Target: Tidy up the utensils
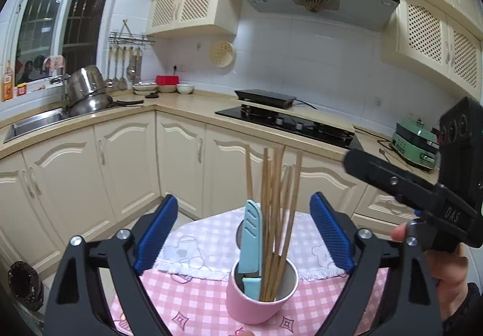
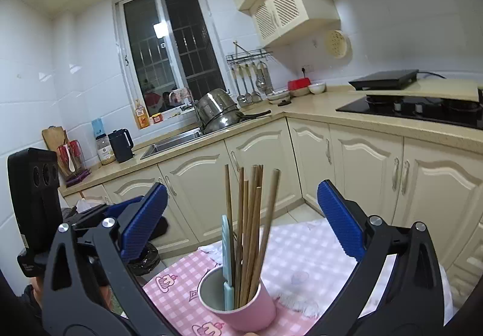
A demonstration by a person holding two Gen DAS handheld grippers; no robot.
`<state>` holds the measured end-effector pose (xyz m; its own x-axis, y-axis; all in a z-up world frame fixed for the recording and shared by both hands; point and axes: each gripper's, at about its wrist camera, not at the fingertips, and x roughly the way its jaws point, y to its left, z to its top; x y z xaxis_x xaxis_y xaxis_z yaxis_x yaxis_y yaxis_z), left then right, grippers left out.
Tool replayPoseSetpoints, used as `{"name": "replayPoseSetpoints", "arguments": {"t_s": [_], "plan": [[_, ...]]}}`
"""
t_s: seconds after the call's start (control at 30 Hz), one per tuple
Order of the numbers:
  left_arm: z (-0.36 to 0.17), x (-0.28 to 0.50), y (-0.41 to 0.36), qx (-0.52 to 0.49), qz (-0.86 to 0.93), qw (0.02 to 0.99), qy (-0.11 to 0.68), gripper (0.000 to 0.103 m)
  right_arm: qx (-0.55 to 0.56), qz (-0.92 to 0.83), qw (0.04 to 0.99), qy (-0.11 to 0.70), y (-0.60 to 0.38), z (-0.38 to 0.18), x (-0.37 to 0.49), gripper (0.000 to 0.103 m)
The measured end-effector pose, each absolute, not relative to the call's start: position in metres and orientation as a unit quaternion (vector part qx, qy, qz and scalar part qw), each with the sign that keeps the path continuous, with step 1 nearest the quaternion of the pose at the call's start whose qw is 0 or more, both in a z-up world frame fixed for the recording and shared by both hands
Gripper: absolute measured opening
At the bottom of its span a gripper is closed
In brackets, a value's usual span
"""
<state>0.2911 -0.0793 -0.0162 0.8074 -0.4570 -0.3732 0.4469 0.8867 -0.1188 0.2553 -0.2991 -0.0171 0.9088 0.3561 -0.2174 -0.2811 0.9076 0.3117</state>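
A pink cup (image 1: 256, 302) stands on the pink checked tablecloth (image 1: 193, 302). In it are several wooden chopsticks (image 1: 273, 200), upright and fanned, and a light-blue sheathed knife (image 1: 250, 239). My left gripper (image 1: 244, 200) is open, its blue pads (image 1: 157, 233) wide on either side of the cup, touching nothing. In the right wrist view the same cup (image 2: 247, 309), chopsticks (image 2: 250, 215) and knife (image 2: 228, 245) sit between the pads (image 2: 338, 221) of my right gripper (image 2: 241, 188), which is open too and holds nothing.
A pale checked towel (image 1: 205, 245) lies on the cloth behind the cup. A hand (image 1: 446, 269) holds the right tool's black body (image 1: 422, 194) close by on the right. Cream cabinets (image 1: 126, 161), a sink (image 1: 33, 122) with steel pots (image 1: 87, 91) and a hob (image 1: 286, 122) lie beyond.
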Motion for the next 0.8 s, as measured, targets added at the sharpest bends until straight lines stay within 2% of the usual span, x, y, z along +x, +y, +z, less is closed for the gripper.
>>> {"name": "replayPoseSetpoints", "arguments": {"t_s": [0.23,0.8], "plan": [[-0.013,0.264,-0.069,-0.011,-0.191,0.962,0.195,0.098,0.134,0.122,0.971,0.156,-0.298,-0.014,0.236,0.097],[-0.005,0.135,-0.046,0.012,-0.106,0.985,0.137,0.099,0.113,0.062,0.973,0.192,-0.266,-0.022,0.13,0.097]]}}
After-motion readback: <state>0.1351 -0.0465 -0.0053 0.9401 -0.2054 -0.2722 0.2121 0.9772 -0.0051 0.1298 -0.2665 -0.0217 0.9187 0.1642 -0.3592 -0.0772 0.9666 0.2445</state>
